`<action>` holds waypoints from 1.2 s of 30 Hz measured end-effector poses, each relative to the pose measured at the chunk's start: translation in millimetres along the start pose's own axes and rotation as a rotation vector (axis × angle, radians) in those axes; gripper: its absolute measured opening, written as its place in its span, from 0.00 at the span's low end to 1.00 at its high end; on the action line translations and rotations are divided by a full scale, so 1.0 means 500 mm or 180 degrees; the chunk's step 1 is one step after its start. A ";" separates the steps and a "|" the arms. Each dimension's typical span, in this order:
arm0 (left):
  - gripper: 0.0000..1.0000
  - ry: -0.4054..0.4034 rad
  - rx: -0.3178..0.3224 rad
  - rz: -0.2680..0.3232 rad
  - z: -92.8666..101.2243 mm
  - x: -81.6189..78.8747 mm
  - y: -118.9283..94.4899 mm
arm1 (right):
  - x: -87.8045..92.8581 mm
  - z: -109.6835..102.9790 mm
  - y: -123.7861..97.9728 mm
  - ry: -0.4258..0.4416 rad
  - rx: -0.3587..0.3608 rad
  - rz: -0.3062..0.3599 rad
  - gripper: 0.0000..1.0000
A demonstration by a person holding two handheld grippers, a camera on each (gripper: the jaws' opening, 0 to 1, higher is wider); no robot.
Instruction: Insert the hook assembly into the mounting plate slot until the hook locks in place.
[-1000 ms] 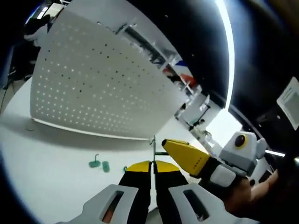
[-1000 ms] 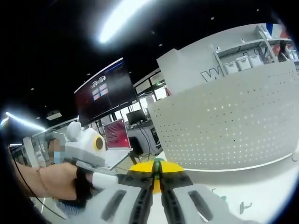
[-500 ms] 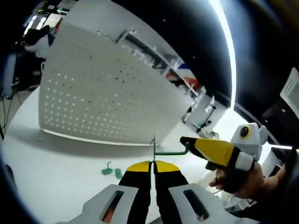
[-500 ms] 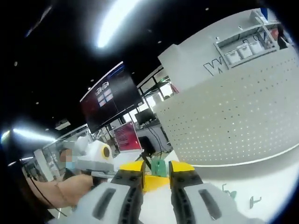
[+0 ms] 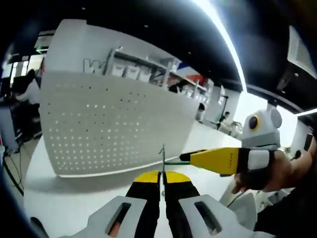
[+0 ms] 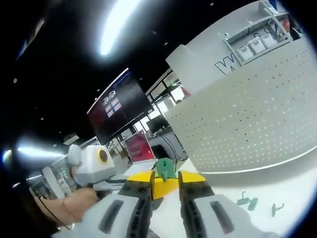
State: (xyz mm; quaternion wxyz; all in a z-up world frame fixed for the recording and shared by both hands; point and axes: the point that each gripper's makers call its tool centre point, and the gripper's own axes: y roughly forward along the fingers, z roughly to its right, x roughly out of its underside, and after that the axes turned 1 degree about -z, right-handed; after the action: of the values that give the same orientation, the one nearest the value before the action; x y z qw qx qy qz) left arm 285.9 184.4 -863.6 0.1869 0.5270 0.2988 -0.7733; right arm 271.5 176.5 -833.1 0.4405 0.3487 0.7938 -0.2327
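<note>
In the left gripper view, the left gripper (image 5: 162, 174) had its yellow-tipped fingers (image 5: 148, 177) pressed fully together, clamping the thin upright metal stem of the green hook assembly (image 5: 163, 157). The stem rose straight above the fingertips, and the green wire arm of the assembly ran to the right from it. Beyond the fingers stood the white perforated mounting plate (image 5: 109, 124), upright on the white bench (image 5: 69, 208), well apart from the held stem. To the right of the fingers, the right gripper (image 5: 188, 157) entered with its yellow tip at the end of the green wire arm; whether it touched the wire could not be told from this view. A hand (image 5: 275, 171) held that gripper.

In the right gripper view, the left gripper (image 6: 94, 166) showed to the left of the fingers, held by a hand (image 6: 74, 203). The right gripper (image 6: 165, 181) had its fingers (image 6: 141, 179) parted by a narrow gap. A green part of the hook assembly (image 6: 164, 169) sat in that gap, just above the fingertips; contact with either finger could not be confirmed. The mounting plate (image 6: 247, 119) stood beyond and to the right of the fingers. Several loose green hooks (image 6: 247, 201) lay on the bench (image 6: 297, 183) to the lower right of the fingers, in front of the plate.
</note>
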 end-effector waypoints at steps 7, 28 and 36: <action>0.01 0.0183 0.0021 0.0051 0.009 -0.006 0.000 | 0.012 -0.001 0.008 0.0205 -0.0042 -0.0125 0.16; 0.01 0.0522 -0.0011 0.0115 0.021 -0.017 -0.005 | 0.005 -0.014 0.006 -0.0024 -0.0080 -0.0041 0.02; 0.03 0.0543 0.0007 0.0140 0.022 -0.019 -0.013 | 0.002 -0.022 0.004 -0.0062 -0.0067 -0.0013 0.01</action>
State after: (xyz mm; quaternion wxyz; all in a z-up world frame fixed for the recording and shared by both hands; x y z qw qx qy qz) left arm 277.7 181.7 -850.0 0.1771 0.5976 0.3010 -0.7217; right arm 266.5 185.7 -828.6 0.4514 0.3401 0.7926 -0.2287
